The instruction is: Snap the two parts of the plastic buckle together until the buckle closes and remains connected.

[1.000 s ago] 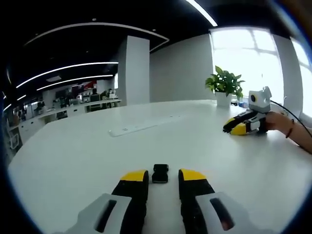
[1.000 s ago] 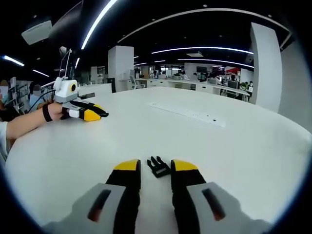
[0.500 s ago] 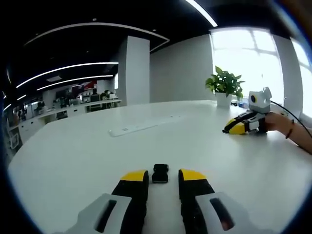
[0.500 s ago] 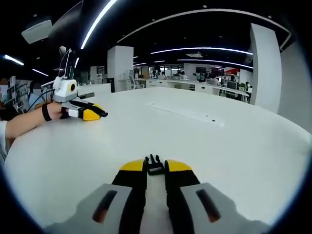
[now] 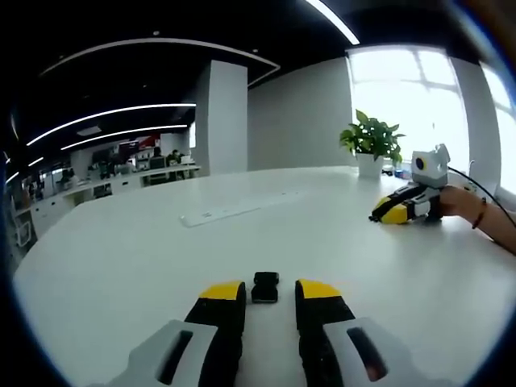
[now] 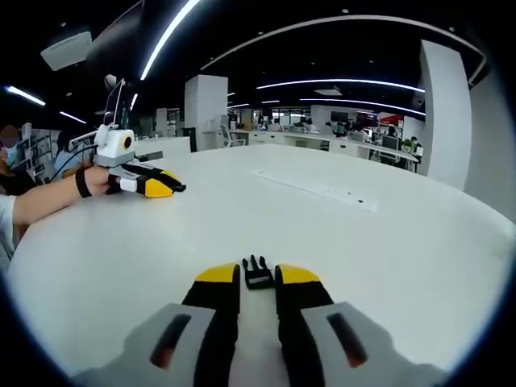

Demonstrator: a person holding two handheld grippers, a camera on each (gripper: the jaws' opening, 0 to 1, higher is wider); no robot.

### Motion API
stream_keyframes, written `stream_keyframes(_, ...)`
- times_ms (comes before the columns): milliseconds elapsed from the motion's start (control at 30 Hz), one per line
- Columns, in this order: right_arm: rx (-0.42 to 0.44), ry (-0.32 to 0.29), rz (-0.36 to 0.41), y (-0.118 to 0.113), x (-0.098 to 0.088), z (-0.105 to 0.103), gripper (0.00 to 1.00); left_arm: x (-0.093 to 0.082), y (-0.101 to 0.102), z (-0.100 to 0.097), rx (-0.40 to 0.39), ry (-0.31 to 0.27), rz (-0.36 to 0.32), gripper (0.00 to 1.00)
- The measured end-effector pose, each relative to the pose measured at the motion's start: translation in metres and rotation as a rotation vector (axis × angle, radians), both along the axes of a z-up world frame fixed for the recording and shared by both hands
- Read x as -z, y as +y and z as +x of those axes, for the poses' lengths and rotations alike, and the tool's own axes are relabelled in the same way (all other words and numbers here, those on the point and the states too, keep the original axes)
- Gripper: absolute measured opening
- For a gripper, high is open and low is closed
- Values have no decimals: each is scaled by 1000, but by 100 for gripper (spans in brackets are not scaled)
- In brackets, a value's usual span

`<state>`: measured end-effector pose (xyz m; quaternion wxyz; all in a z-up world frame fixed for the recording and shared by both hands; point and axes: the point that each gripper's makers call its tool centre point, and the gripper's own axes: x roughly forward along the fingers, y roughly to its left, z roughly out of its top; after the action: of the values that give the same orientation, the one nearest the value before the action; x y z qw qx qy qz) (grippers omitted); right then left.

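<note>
On white table (image 6: 419, 266), right gripper (image 6: 258, 278) now clamping pronged buckle half (image 6: 257, 273), previously open

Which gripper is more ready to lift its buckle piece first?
Right, probably. The right gripper has closed on the pronged buckle piece; the left gripper sits open around the socket piece.

- Left hand-held gripper (image 5: 270, 300), grey body with black jaws and yellow tips: jaws parted with a clear gap, lying low over the white surface (image 5: 121, 258).
- Right hand-held gripper (image 6: 258, 282), same build: jaws drawn close, a narrow gap between the yellow tips.
- Left gripper view: right hand-held gripper resting tips-down on the surface, held by a bare forearm (image 5: 488, 219) with a dark wristband.
- Right gripper view: left hand-held gripper likewise held, wrist banded.
</note>
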<state>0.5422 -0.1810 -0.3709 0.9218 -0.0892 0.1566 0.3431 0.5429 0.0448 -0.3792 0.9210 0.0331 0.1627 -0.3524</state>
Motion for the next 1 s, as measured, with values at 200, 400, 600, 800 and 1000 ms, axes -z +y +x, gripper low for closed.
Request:
stream_keyframes(200, -43, -4, 5, 6, 0, -2, 14, 0, -1, -2, 1, -2, 0, 24)
stream_keyframes(400, -47, -1, 9, 7, 0, -2, 14, -1, 1, 6, 1, -1, 0, 24)
stream_keyframes(600, -47, -6, 7, 9, 0, -2, 13, -2, 3, 14, 1, 1, 1, 23)
stream_keyframes(800, -44, -9, 6, 8, 0, -1, 13, -2, 3, 13, -6, 0, 1, 18)
stream_keyframes(1000, -43, -11, 7, 9, -1, -1, 13, -2, 4, 14, -8, 4, 0, 16)
